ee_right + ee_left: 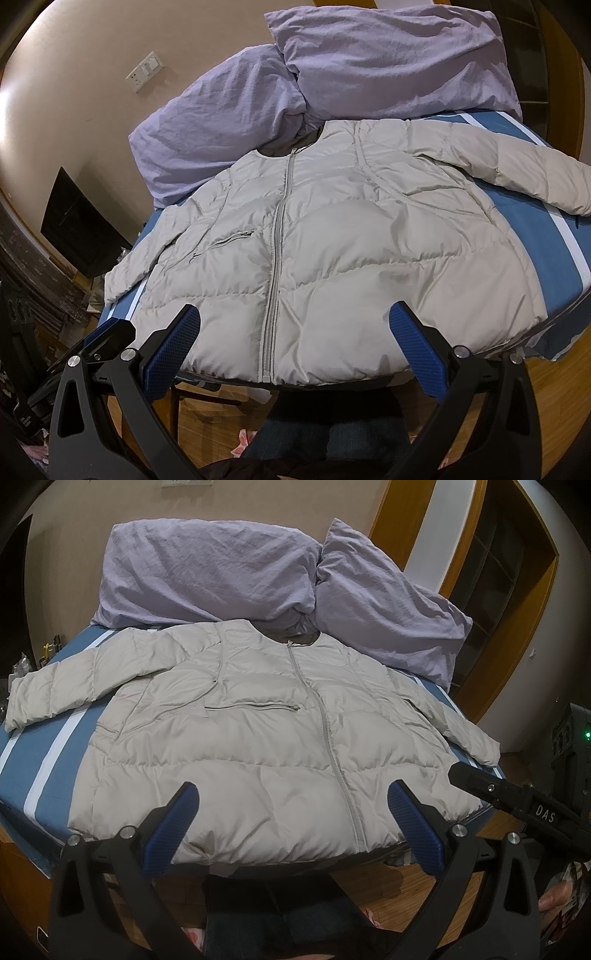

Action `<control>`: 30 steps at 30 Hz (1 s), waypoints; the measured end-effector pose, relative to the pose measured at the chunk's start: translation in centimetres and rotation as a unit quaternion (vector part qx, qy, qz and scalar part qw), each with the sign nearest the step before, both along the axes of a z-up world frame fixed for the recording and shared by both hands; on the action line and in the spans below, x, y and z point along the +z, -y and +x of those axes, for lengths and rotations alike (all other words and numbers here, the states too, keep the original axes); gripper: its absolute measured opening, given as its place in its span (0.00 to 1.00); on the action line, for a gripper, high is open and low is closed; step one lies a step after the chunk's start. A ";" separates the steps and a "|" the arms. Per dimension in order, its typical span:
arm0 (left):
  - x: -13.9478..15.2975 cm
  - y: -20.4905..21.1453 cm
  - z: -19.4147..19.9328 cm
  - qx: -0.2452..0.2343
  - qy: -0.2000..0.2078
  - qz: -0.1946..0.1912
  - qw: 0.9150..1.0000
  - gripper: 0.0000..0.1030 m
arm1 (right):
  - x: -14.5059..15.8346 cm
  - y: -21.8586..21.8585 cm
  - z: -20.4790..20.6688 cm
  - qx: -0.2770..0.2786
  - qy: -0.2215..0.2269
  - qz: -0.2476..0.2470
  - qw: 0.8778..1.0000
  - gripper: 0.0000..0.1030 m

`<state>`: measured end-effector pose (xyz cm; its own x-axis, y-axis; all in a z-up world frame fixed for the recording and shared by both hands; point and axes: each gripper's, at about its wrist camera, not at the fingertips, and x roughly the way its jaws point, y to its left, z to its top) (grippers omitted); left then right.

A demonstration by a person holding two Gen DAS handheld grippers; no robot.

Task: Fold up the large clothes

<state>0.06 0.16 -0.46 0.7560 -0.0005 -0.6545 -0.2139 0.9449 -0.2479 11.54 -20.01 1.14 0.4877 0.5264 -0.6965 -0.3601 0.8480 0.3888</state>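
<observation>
A pale beige puffer jacket lies flat and zipped, front up, on a blue bed with white stripes. Both sleeves spread outward, its hem at the near edge. My left gripper hovers open above the hem with nothing between its blue pads. My right gripper is likewise open over the hem, empty. The right gripper's black finger shows at the right of the left wrist view; the left gripper's tip shows at the lower left of the right wrist view.
Two lilac pillows lie against the wall behind the collar. A wooden door frame stands right of the bed. Wooden floor and a person's dark trouser legs are below the bed's near edge. Dark clutter sits left.
</observation>
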 end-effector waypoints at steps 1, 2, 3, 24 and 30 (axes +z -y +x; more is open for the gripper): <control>-0.1 -0.3 0.4 0.001 -0.002 0.000 1.000 0.98 | -0.1 0.0 0.2 -0.001 -0.001 0.000 1.000 0.99; -0.1 -0.4 0.8 0.001 -0.004 0.000 1.000 0.98 | -0.1 0.1 0.4 -0.003 -0.001 -0.001 1.000 0.99; -0.3 -0.5 1.0 0.002 -0.006 0.000 1.000 0.98 | -0.2 0.2 0.7 -0.005 -0.002 -0.002 1.000 0.99; -2.6 -6.4 12.2 0.073 -0.058 0.055 0.994 0.98 | -2.5 10.4 14.2 -0.193 -0.013 -0.085 0.977 0.99; -4.2 -7.8 15.5 0.101 -0.084 0.097 0.987 0.98 | -4.6 17.4 18.9 -0.287 -0.050 -0.110 0.950 0.99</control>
